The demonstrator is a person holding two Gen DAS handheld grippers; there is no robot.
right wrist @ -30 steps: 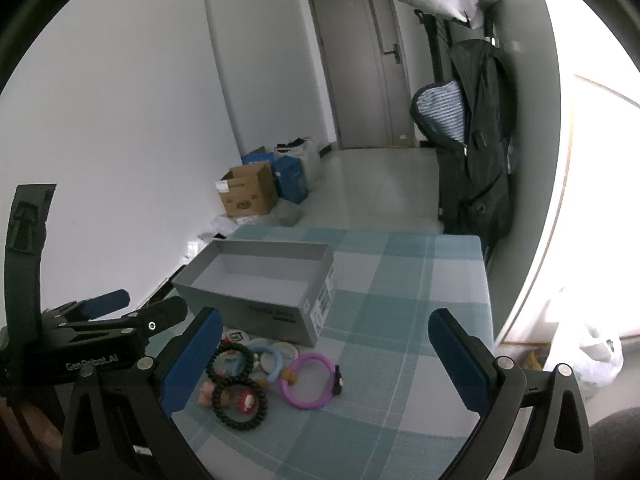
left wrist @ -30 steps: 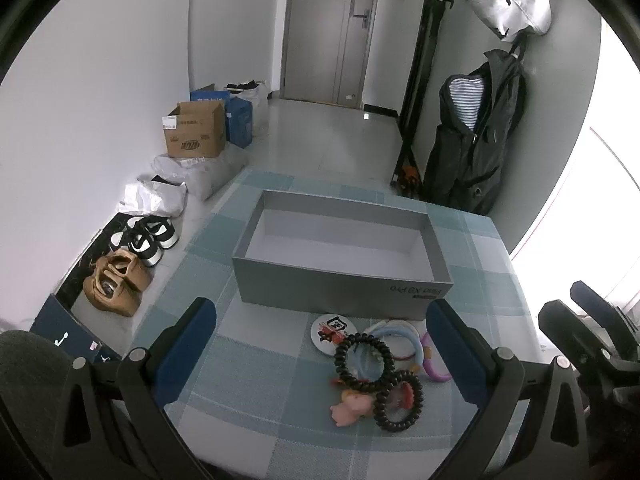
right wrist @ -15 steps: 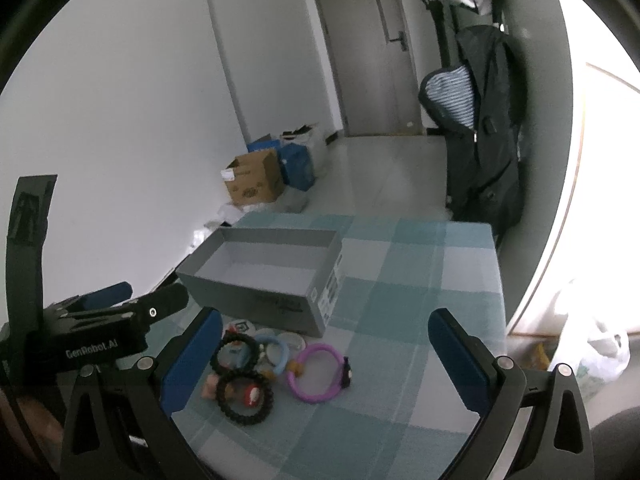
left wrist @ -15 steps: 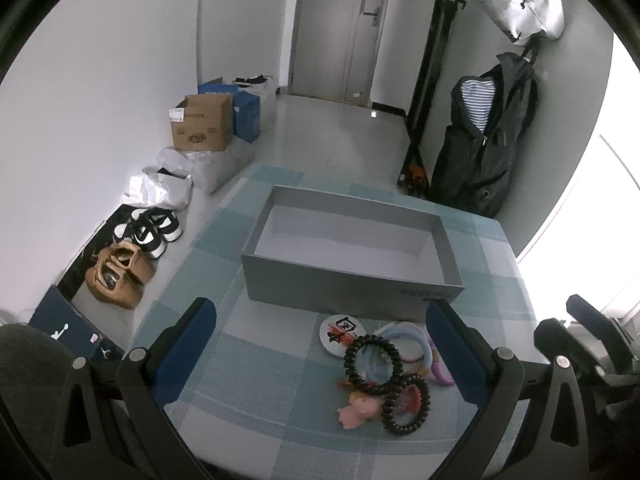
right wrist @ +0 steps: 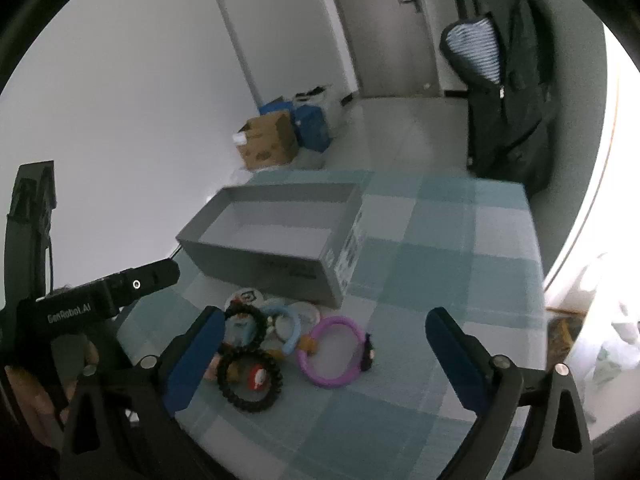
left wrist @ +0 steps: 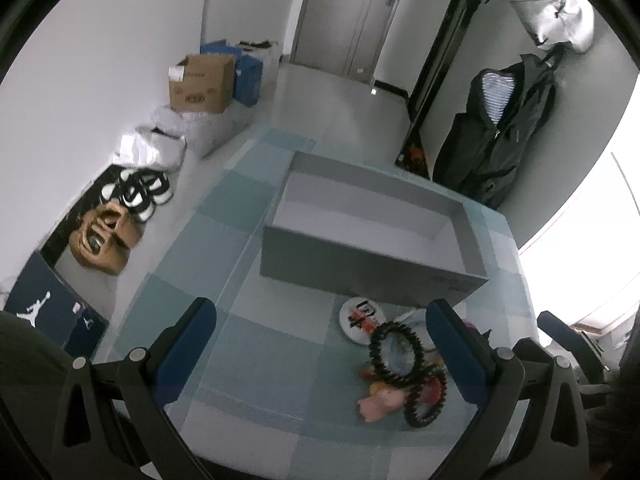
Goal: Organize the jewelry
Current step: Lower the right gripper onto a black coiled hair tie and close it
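Observation:
An empty grey box (left wrist: 372, 220) (right wrist: 276, 232) stands on the checked tablecloth. In front of it lies a pile of jewelry: two black coil rings (left wrist: 396, 354) (right wrist: 250, 380), a light blue ring (right wrist: 286, 326), a purple ring (right wrist: 334, 352), a white round badge (left wrist: 360, 316) (right wrist: 246, 298) and a pink charm (left wrist: 376, 402). My left gripper (left wrist: 320, 356) is open and empty, above the cloth just left of the pile. My right gripper (right wrist: 324, 360) is open and empty, hovering over the pile with the purple ring between its fingers.
The table (right wrist: 460, 240) has a blue-green checked cloth. Left of it on the floor are shoes (left wrist: 140, 192), a brown bag (left wrist: 102, 240), cardboard boxes (left wrist: 200, 84) and white bags. A dark jacket (left wrist: 500, 136) hangs at the right wall. A door is at the back.
Both grippers have moved down and closer to the table. The jewelry pile has shifted right in the left wrist view and toward the middle in the right wrist view.

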